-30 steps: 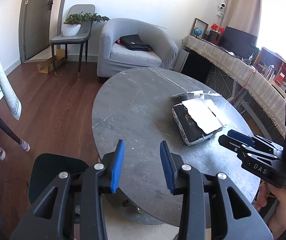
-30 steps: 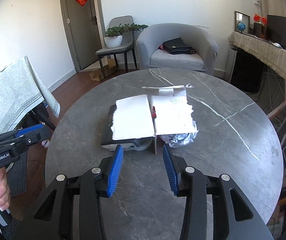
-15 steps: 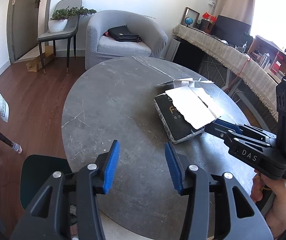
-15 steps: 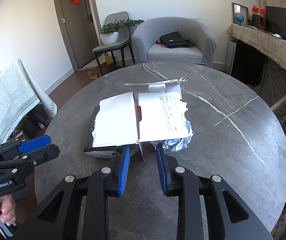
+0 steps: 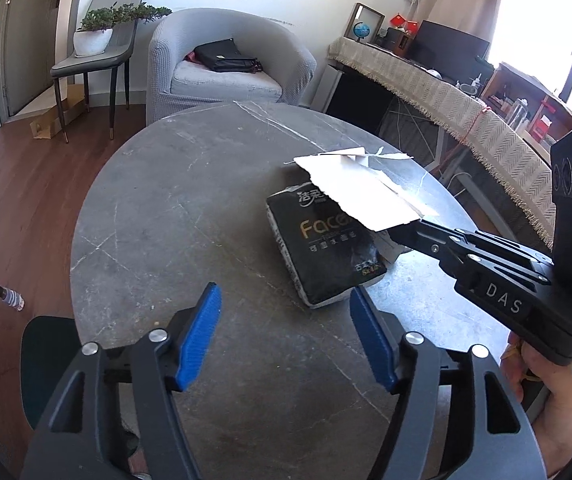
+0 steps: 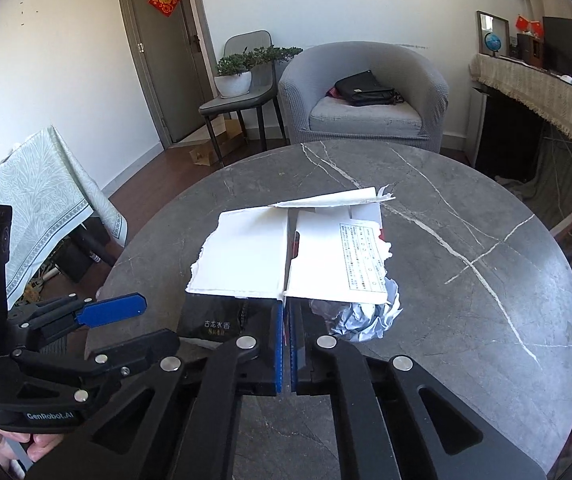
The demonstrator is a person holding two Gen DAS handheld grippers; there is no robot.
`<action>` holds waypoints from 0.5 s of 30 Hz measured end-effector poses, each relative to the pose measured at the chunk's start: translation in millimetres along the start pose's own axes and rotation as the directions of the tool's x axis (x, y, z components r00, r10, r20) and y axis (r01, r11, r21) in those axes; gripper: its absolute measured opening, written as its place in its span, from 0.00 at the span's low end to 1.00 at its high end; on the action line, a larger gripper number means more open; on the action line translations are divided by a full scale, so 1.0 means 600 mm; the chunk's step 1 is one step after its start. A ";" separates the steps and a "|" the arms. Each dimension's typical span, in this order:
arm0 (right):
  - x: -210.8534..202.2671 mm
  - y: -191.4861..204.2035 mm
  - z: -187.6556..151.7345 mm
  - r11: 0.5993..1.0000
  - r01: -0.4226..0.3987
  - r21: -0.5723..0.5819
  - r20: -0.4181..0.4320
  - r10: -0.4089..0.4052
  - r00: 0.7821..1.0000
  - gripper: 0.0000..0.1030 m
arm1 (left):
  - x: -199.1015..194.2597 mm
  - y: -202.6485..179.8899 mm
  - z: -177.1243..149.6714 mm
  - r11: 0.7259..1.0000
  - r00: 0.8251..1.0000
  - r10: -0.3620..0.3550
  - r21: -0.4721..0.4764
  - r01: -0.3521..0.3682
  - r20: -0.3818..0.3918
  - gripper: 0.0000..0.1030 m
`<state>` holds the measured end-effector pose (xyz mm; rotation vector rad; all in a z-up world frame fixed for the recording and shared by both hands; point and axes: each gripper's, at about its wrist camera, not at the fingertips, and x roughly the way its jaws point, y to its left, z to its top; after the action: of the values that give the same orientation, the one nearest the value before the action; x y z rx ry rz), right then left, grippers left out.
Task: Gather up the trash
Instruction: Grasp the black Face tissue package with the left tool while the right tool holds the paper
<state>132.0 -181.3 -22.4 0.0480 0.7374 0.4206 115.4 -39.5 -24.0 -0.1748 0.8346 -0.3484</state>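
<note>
1. Torn white carton (image 6: 298, 256) is lying flattened open on the grey table (image 6: 466, 240), over a black tissue pack (image 5: 326, 248); nothing visible inside.
2. Right gripper (image 6: 285, 320), jaws just closed, is pinching the carton's near fold.
3. Left gripper (image 5: 286, 332), jaws just widening, is hovering spread and empty beside the pack.
4. Crumpled paper (image 6: 362, 316) is sitting under the carton's right flap.

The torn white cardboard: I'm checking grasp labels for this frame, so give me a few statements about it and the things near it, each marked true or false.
1. The right gripper is shut on the torn white cardboard. True.
2. The left gripper holds the black tissue pack. False: it is open, nothing clamped.
3. A crumpled paper ball lies beside the cardboard. True.
4. The table is bare wood. False: grey marble-like stone.
</note>
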 end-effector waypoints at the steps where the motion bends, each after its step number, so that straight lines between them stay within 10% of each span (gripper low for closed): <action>1: -0.005 -0.002 0.001 1.000 -0.004 0.006 0.009 0.004 1.000 0.01 | 0.001 -0.004 0.000 1.000 1.000 -0.008 0.001 0.008 0.001 0.74; 15: -0.072 -0.064 -0.003 0.997 -0.007 0.072 0.089 0.000 0.996 0.01 | 0.047 -0.048 0.012 0.999 1.000 -0.003 -0.049 0.002 -0.011 0.76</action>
<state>115.7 -233.4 -3.0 0.1353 0.6649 0.3926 131.6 -76.3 -30.4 -0.2201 0.8542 -0.3313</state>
